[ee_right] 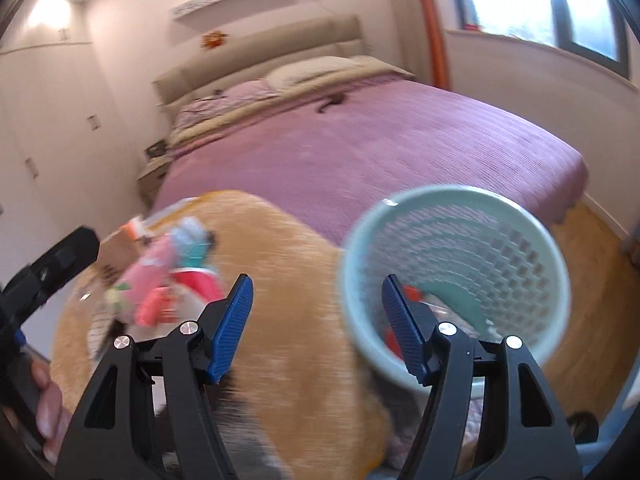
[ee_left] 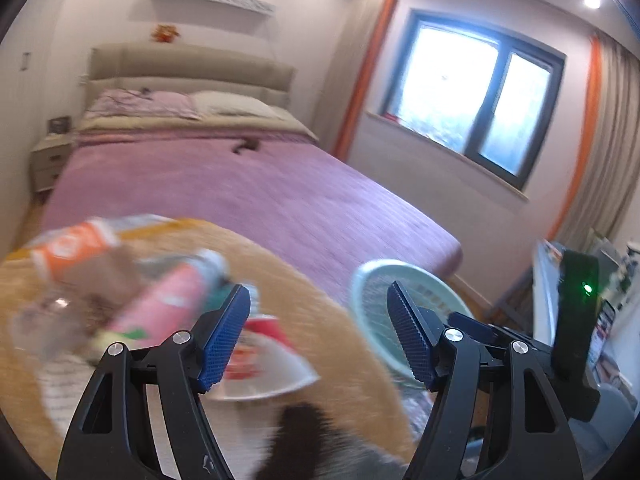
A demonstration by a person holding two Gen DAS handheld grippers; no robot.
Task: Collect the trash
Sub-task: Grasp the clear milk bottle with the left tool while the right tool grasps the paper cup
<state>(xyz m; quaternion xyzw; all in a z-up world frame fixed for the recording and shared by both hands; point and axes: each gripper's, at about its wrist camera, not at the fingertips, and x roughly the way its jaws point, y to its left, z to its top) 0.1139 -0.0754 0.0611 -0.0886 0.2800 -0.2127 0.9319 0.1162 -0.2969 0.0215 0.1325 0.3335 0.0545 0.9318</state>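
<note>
- Standing with jaws apart, the left gripper [ee_left: 318,320] holds nothing; only the tabletop and litter show in the gap between its blue pads.
- The right gripper [ee_right: 317,314] also has its jaws spread and grips nothing; its left pad lies over the table, its right pad over the basket's near rim.
- The round wooden table [ee_right: 288,300] fills the near middle of both views.
- The trash pile [ee_left: 132,292] lies on the left part of the table; the picture is blurred there. An orange-and-white carton [ee_left: 74,248], a pink wrapper [ee_left: 164,304] and a red-and-white packet [ee_left: 264,344] can be told apart.
- In the right wrist view the same pile [ee_right: 168,276] sits left of and beyond the left pad.
- The pale green mesh wastebasket [ee_right: 520,240] stands right of the table, just beside its edge. Red and teal scraps [ee_right: 448,300] lie inside it.
- In the left wrist view the wastebasket [ee_left: 376,276] appears beyond the right pad.
- A bed with a pink cover [ee_left: 256,196] occupies the far middle; a window [ee_left: 476,104] with orange-edged curtains is at far right.
- A person's fingers [ee_right: 48,404] show at the near left edge of the right wrist view.
</note>
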